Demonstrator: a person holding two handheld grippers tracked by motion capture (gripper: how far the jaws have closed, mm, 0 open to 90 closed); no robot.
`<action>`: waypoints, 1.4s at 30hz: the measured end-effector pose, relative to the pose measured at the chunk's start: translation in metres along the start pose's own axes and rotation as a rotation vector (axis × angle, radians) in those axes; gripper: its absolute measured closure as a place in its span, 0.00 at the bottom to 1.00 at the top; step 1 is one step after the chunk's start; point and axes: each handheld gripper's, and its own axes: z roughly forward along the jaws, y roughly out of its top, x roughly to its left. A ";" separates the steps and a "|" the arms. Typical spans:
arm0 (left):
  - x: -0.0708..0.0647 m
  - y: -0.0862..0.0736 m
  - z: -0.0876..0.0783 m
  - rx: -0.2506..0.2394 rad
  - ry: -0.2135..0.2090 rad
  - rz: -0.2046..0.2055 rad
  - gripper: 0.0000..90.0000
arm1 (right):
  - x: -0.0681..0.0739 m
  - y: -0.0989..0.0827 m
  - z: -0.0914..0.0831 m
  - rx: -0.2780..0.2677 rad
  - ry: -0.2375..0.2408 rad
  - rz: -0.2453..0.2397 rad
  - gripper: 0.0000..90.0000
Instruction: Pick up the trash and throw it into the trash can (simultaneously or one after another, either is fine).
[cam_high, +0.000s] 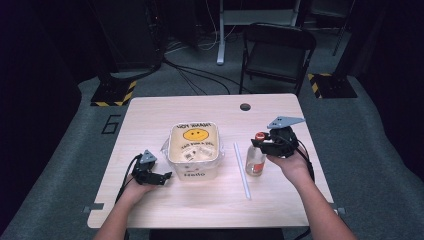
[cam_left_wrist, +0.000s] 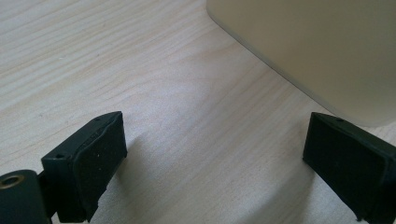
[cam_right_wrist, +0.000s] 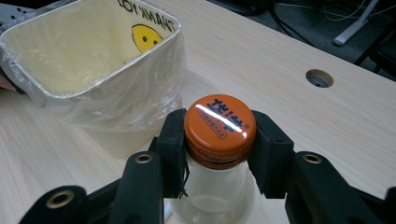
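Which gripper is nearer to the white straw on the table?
Right. The right gripper holds the bottle by its cap, just beside the straw. The left gripper is beyond the bin, farther away.

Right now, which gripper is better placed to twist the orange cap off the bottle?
The right gripper. Its jaws already clamp the orange cap of the bottle. The left gripper is open and holds nothing, low on the table beside the bin, away from the bottle.

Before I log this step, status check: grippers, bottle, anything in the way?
Right gripper shut on bottle cap. Left gripper open beside bin. Straw lies between bin and bottle.
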 end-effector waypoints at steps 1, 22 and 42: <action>0.000 0.000 0.000 0.002 -0.001 0.000 0.06 | 0.001 0.000 0.000 0.001 -0.003 -0.003 0.67; 0.000 0.000 0.000 0.000 -0.001 0.000 0.06 | 0.006 0.016 -0.016 -0.025 0.001 -0.034 0.68; 0.000 0.000 0.000 0.000 -0.001 0.002 0.06 | 0.014 0.047 -0.038 -0.075 0.005 -0.058 0.69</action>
